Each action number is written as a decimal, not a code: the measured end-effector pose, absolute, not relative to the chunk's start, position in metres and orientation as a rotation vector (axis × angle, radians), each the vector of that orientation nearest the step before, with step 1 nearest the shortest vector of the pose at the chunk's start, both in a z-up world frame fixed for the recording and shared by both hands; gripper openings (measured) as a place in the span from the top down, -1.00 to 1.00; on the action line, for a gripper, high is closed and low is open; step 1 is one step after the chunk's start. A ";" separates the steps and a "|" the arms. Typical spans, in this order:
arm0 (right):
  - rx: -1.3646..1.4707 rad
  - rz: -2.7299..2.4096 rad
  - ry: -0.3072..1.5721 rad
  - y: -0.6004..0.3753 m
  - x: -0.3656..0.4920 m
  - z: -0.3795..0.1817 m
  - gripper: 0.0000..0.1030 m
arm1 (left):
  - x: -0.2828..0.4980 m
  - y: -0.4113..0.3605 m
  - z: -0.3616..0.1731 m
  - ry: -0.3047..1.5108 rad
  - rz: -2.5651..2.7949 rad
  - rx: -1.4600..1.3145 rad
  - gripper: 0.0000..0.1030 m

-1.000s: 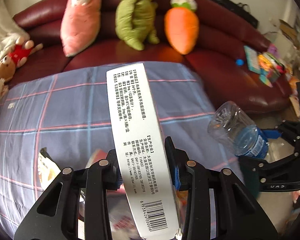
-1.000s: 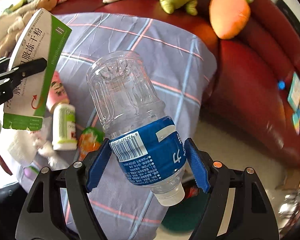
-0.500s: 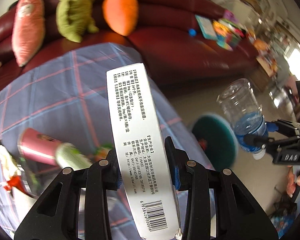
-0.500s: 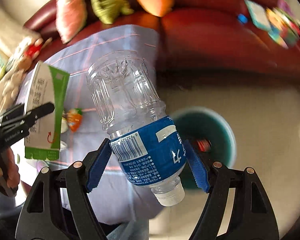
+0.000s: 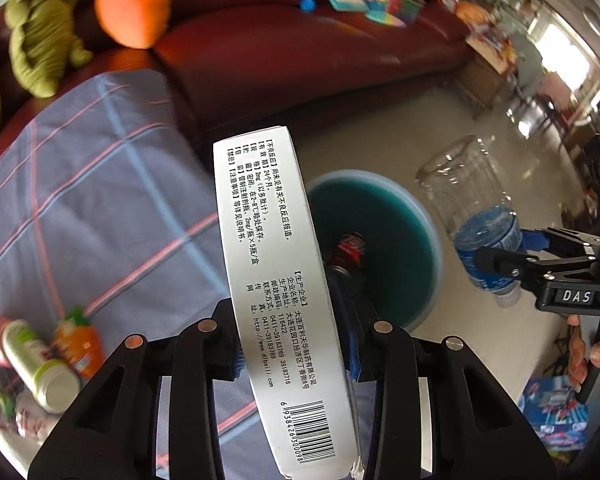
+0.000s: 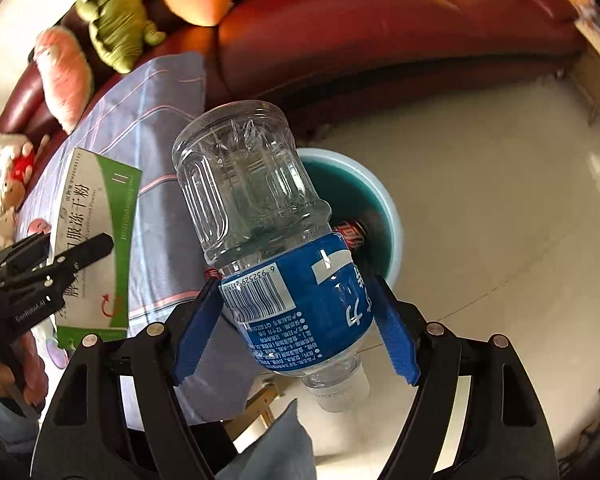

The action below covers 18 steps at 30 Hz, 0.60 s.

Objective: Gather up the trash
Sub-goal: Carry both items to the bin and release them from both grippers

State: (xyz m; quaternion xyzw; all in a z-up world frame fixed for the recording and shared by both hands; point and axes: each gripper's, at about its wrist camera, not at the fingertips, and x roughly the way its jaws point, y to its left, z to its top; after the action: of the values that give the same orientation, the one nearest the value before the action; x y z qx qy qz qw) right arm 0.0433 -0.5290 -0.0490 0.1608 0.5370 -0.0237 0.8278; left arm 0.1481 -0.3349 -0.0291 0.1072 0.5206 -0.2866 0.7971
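Left gripper (image 5: 292, 340): fingers clamp the medicine box (image 5: 276, 280) by its narrow sides; light, crushable card.
Right gripper (image 6: 296, 324): fingers squeeze the empty water bottle (image 6: 268, 240) at its label; light, slippery, springy.
Bin (image 5: 428, 220): on the floor below both.

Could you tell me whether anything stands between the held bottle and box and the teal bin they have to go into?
Nothing visible does. The bin on the floor is open-topped, with only a red can lying inside. The right gripper holds the bottle and the left gripper holds the box close to its rim.
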 end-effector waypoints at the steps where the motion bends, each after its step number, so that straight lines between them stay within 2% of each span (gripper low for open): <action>1: 0.361 -0.057 1.146 -0.534 0.044 -0.054 -0.38 | 0.151 -0.343 -0.033 1.127 -0.626 0.235 0.28; 8: 0.428 -0.088 1.150 -0.559 0.050 -0.066 -0.38 | 0.161 -0.390 -0.061 1.195 -0.670 0.252 0.22; 10: 0.437 -0.097 1.152 -0.564 0.052 -0.068 -0.38 | 0.161 -0.396 -0.068 1.209 -0.659 0.272 0.07; 12: 0.444 -0.100 1.158 -0.566 0.054 -0.071 -0.38 | 0.160 -0.399 -0.073 1.205 -0.646 0.290 -0.21; 18: 0.460 -0.086 1.173 -0.567 0.058 -0.082 -0.38 | 0.160 -0.387 -0.083 1.218 -0.608 0.286 -0.31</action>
State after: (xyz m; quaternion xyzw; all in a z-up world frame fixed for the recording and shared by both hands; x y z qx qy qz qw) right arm 0.0575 -0.5667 -0.0817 0.2150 0.5484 -0.0404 0.8071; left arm 0.1597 -0.3872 -0.0831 0.1318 0.5610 -0.2803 0.7677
